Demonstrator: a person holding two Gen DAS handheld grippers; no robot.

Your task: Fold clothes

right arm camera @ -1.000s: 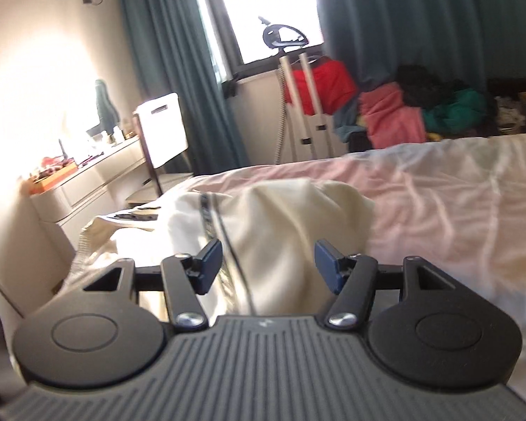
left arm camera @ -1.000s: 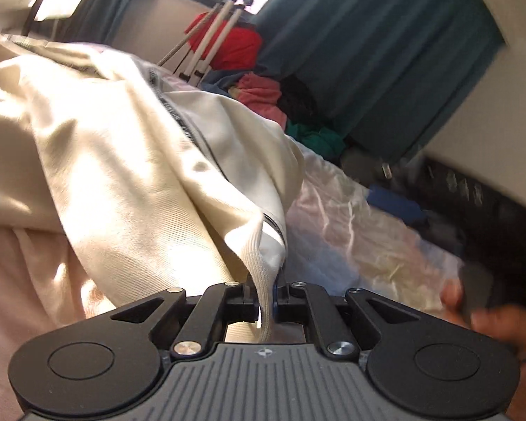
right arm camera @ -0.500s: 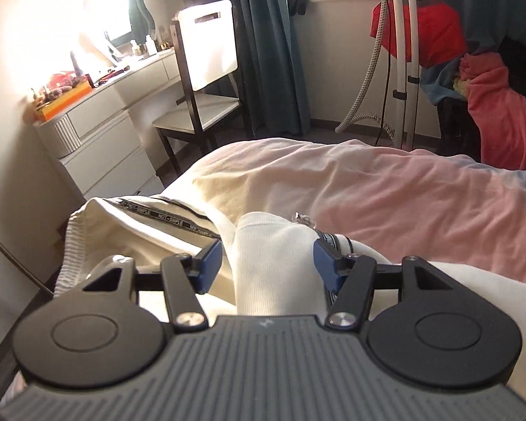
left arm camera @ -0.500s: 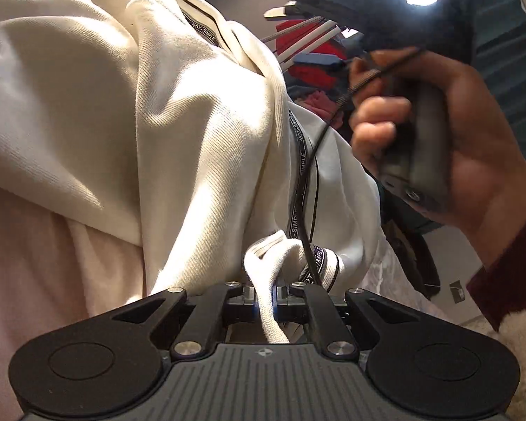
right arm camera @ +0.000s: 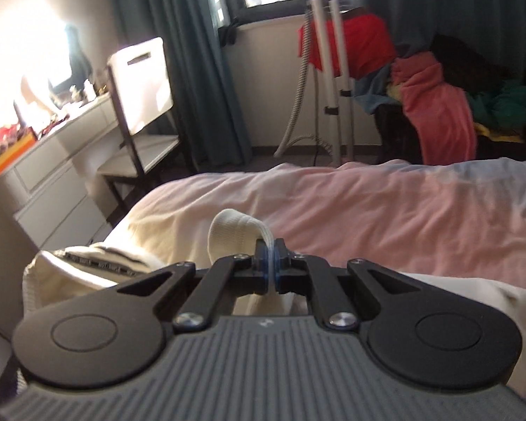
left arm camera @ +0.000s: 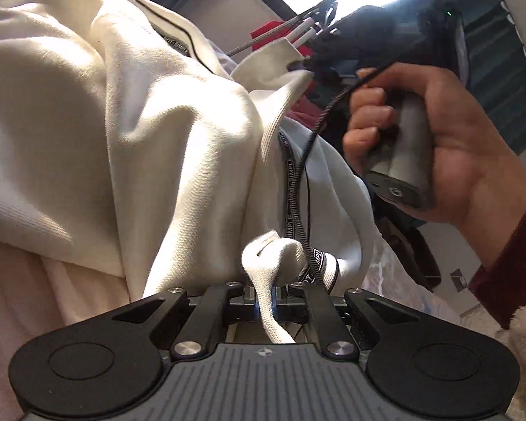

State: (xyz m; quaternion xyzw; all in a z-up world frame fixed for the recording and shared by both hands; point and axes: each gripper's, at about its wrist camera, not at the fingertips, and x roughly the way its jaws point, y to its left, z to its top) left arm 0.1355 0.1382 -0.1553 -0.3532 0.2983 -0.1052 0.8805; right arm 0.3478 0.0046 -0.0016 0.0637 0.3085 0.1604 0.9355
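Observation:
A cream garment [left arm camera: 122, 133] with a black lettered tape stripe hangs bunched in front of me. My left gripper [left arm camera: 265, 300] is shut on a ribbed cream edge of it. My right gripper [right arm camera: 270, 270] is shut on another ribbed edge of the same garment [right arm camera: 228, 231]. In the left wrist view the right gripper [left arm camera: 308, 66] sits up and to the right, held by a hand, pinching a raised flap. Part of the garment [right arm camera: 98, 263] lies on the pink bed [right arm camera: 386, 210].
A white chair [right arm camera: 140, 105] and a white dresser [right arm camera: 52, 175] stand left of the bed. A garment steamer [right arm camera: 326, 70] stands by the window. A pile of red, pink and green clothes [right arm camera: 431, 98] sits at the back right. Teal curtains hang behind.
My right gripper has closed on a ribbed edge of the garment; it was open. My left gripper stays shut on its edge, and the garment has risen off the bed.

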